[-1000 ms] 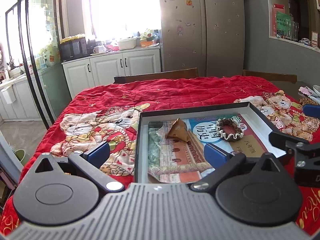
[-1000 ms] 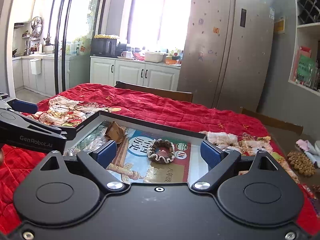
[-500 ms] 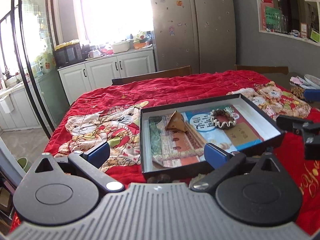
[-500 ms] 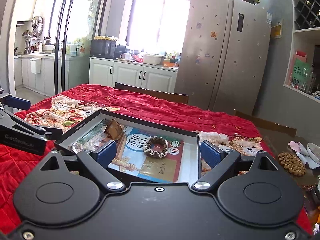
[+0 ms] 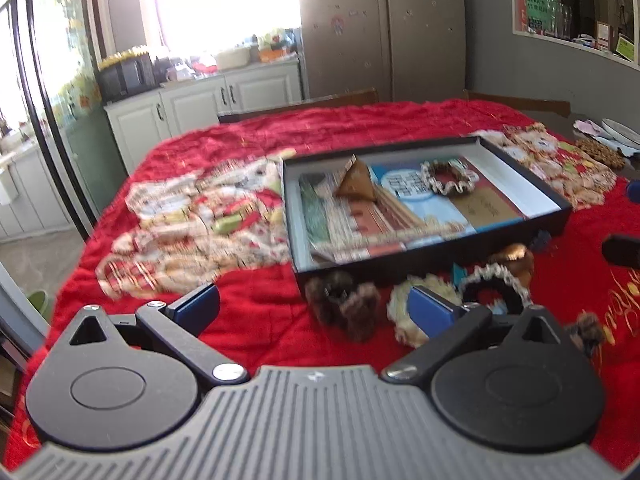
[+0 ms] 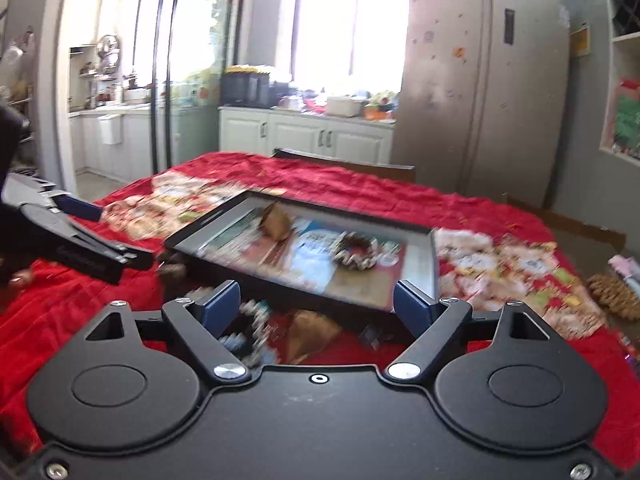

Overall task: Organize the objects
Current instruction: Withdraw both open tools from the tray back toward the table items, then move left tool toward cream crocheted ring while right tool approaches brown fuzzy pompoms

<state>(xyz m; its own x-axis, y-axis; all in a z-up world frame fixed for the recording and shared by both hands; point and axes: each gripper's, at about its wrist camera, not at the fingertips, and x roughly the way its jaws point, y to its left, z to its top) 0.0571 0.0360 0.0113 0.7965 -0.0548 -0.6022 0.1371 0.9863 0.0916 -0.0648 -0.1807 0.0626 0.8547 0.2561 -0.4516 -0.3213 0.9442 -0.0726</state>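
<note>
On the red cloth [image 5: 248, 152], both tongs [image 5: 314, 306] [image 6: 316, 302] gape empty before the box [image 5: 532, 196].

Lighting: strong daylight from the kitchen window [image 5: 224, 4], blown out white in both views. Motion blur: heavy on the red tablecloth [image 6: 360, 192] and black box [image 6: 434, 264]. Fisheye bending at edges.

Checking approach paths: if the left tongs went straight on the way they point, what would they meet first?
Probably the brown furry hair clip lying between the open left tongs, before the black box behind it; blur leaves depth uncertain.
</note>
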